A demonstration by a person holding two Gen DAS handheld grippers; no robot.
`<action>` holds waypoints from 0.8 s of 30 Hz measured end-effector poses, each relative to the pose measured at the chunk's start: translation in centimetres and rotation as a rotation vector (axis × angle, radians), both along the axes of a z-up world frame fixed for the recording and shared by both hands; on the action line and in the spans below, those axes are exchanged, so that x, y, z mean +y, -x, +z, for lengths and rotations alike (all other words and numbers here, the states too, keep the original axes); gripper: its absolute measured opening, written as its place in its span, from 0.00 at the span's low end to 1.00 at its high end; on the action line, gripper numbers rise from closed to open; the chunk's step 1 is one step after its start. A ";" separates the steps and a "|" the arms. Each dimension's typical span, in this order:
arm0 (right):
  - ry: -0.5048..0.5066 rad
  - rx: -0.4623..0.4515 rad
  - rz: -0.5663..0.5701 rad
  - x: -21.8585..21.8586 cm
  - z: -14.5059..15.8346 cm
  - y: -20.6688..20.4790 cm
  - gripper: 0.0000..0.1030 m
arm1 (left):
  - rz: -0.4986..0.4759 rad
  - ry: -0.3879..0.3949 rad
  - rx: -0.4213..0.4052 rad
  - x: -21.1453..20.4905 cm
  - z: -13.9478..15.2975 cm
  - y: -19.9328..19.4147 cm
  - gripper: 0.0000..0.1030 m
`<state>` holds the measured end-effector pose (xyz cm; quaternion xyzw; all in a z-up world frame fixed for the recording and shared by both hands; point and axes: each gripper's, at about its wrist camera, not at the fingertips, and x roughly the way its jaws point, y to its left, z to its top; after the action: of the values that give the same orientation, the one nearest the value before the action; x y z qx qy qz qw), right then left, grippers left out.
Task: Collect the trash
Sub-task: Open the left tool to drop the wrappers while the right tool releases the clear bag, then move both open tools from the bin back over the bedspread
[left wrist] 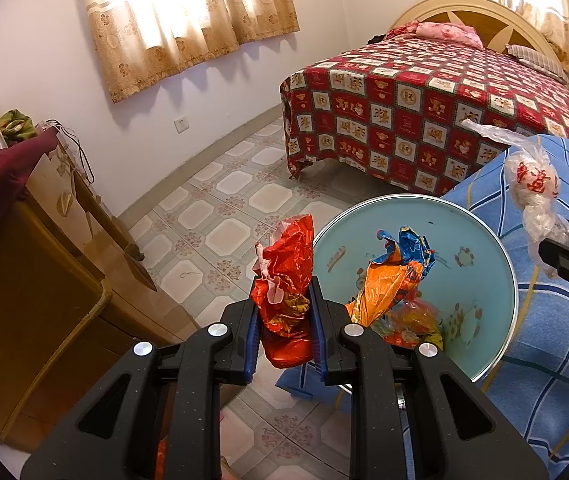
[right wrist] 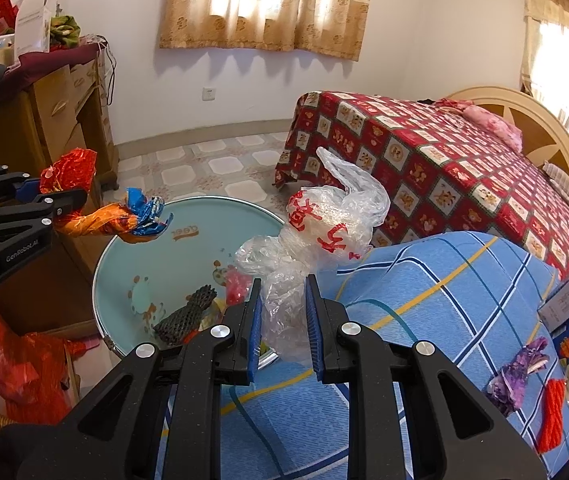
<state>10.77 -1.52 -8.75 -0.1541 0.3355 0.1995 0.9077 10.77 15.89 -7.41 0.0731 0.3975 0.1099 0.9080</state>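
Note:
My left gripper (left wrist: 284,294) is shut on a crumpled red foil wrapper (left wrist: 286,280), held just left of a light-blue round basin (left wrist: 480,236). An orange-and-blue wrapper (left wrist: 392,276) sticks up in the basin beside it. My right gripper (right wrist: 283,286) is shut on a clear plastic bag with red print (right wrist: 324,224), held over the basin's right rim (right wrist: 272,216) and the blue checked cloth (right wrist: 444,300). A black foam net (right wrist: 188,314) and red scraps (right wrist: 238,286) lie in the basin. Each gripper shows in the other's view: the left gripper (right wrist: 60,192) and the right gripper (left wrist: 556,240).
A purple wrapper (right wrist: 518,372), a red item (right wrist: 550,416) and a printed box (right wrist: 568,300) lie on the cloth at the right. A bed with a red patterned cover (right wrist: 444,168) stands behind. A wooden cabinet (left wrist: 44,260) is on the left, and a red plastic bag (right wrist: 24,372) on the floor.

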 end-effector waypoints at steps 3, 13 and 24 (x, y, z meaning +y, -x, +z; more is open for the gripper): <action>0.002 0.002 0.009 0.3 -0.1 0.1 0.20 | -0.007 0.006 0.001 -0.2 -0.1 0.0 0.22; -0.010 -0.008 0.041 0.8 -0.2 0.4 0.45 | -0.037 0.026 -0.016 -2.3 -0.1 0.6 0.51; -0.018 -0.009 0.035 0.6 -0.1 0.6 0.58 | -0.020 0.026 -0.011 -2.0 -0.1 0.4 0.63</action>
<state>10.16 -0.94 -8.86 -0.1526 0.3268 0.2178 0.9069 10.36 13.85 -7.53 0.0645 0.3932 0.0958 0.9122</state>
